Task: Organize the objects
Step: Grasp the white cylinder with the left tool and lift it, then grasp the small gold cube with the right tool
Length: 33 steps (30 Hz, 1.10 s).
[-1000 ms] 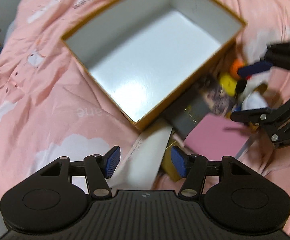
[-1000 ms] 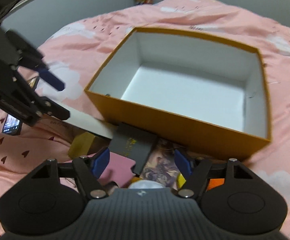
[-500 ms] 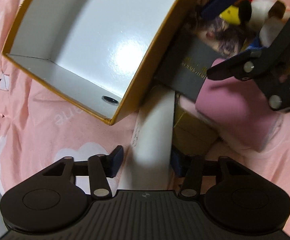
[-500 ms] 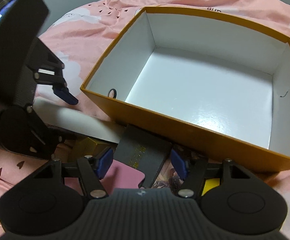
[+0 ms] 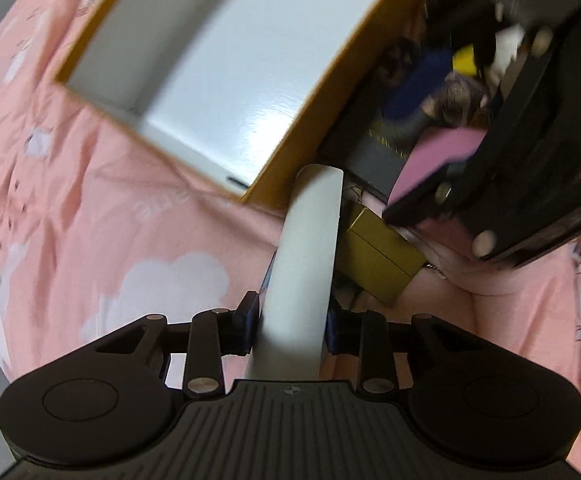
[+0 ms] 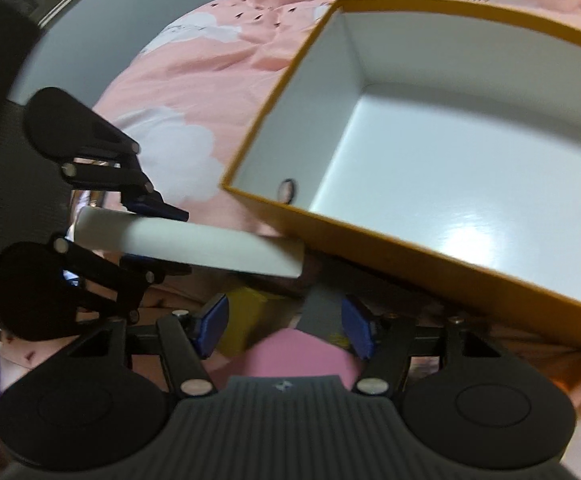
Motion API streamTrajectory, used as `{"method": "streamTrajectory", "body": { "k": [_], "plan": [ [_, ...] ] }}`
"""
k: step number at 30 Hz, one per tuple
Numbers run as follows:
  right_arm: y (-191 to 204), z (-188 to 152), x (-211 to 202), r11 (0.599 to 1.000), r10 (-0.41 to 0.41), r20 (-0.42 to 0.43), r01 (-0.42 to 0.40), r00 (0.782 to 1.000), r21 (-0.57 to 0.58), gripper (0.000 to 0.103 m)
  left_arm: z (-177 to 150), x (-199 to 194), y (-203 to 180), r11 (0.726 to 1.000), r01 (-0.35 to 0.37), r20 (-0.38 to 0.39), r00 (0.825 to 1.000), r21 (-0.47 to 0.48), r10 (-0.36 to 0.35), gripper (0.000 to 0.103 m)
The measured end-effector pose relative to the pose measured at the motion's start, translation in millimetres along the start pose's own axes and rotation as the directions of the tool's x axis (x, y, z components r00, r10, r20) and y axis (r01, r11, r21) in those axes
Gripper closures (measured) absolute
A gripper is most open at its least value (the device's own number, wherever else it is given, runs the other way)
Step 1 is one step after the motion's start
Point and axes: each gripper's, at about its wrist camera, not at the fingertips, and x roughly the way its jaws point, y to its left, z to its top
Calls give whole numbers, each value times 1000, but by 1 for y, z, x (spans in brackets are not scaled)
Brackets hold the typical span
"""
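Looking along the left gripper (image 5: 290,326), I saw its jaws had just been closing and now clamped a long white box (image 5: 304,264) by its near end. The box's long axis ran straight away from the camera, its far end touching the corner of the orange storage box (image 5: 282,168), which sat open and white inside on the pink bedspread (image 5: 90,200). Pale mirrored lettering showed on the bedspread, too blurred to read. Just right of the white box lay a small gold box (image 5: 378,256), with a dark grey box (image 5: 374,152) bearing unreadable gold print beyond it and a pink pad (image 5: 434,160) under the right gripper.

From the right gripper (image 6: 284,326), the white box (image 6: 210,246) lay crosswise, pointing from the left gripper (image 6: 158,236) toward the orange box (image 6: 430,256). The right jaws had been narrowing slightly but stood released, hovering over the pink pad (image 6: 298,354), with nothing pinched.
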Motion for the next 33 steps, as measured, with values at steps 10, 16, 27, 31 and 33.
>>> {"method": "streamTrajectory", "body": {
  "k": [10, 16, 27, 31, 33],
  "plan": [
    [17, 9, 41, 995, 49, -98, -40, 994, 87, 41, -75, -48, 19, 943, 158, 250, 965, -294, -83, 71],
    [21, 11, 59, 993, 29, -140, -12, 990, 119, 41, -78, -82, 38, 876, 183, 357, 934, -445, -13, 71],
    [26, 15, 79, 988, -50, -185, 76, 981, 135, 42, -67, -80, 56, 797, 288, 529, 847, -532, 47, 71],
    [23, 13, 75, 987, -35, -172, 61, 984, 146, 43, -60, -75, 56, 793, 296, 545, 837, -532, 52, 71],
    [24, 11, 68, 989, -25, -162, 49, 986, 141, 47, -57, -74, 56, 794, 296, 550, 833, -531, 57, 71]
  ]
}}
